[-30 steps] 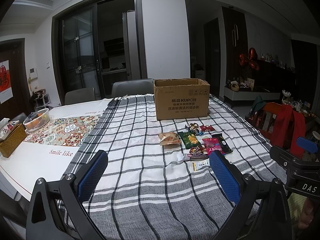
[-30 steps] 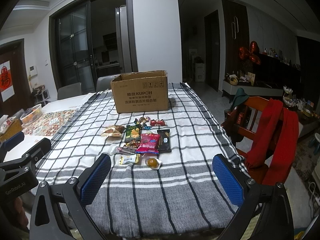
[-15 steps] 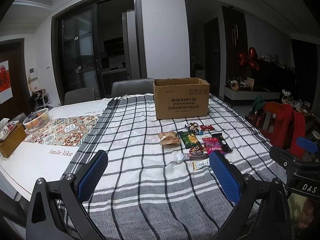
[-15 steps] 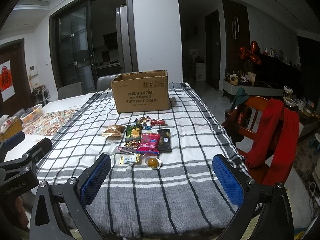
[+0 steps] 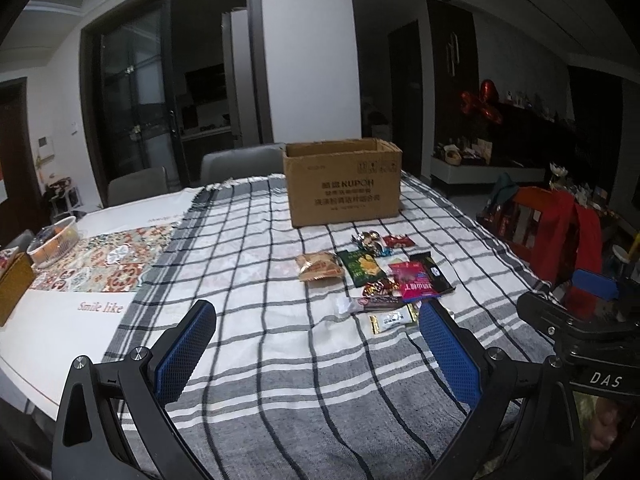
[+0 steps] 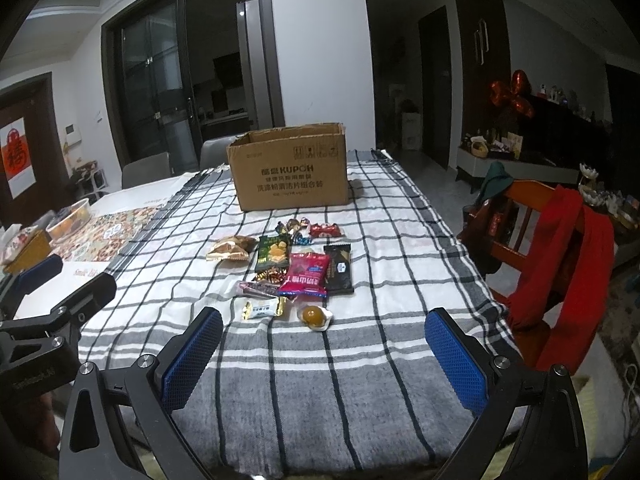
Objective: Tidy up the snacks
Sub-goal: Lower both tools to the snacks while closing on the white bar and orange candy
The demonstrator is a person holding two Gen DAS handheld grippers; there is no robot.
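Observation:
An open cardboard box (image 5: 344, 182) (image 6: 289, 170) stands on the checked tablecloth at the far side. In front of it lies a cluster of several snack packets: a tan bag (image 6: 230, 249), a green bag (image 6: 273, 253), a red bag (image 6: 306, 274), a black bar (image 6: 339, 268), a small white packet (image 6: 262, 307) and a round yellow sweet (image 6: 314, 315). My left gripper (image 5: 316, 354) is open, low over the cloth, left of the cluster. Open too is my right gripper (image 6: 324, 356), just short of the yellow sweet. Neither holds anything.
A wooden chair with a red garment (image 6: 560, 264) stands at the table's right side. A patterned runner (image 5: 104, 262), a basket (image 5: 56, 236) and a tissue box (image 5: 12, 292) lie at the left. Grey chairs (image 5: 240, 166) stand behind the table.
Both views have shifted slightly; the grippers have edged a little nearer the snacks. Nothing on the table has moved.

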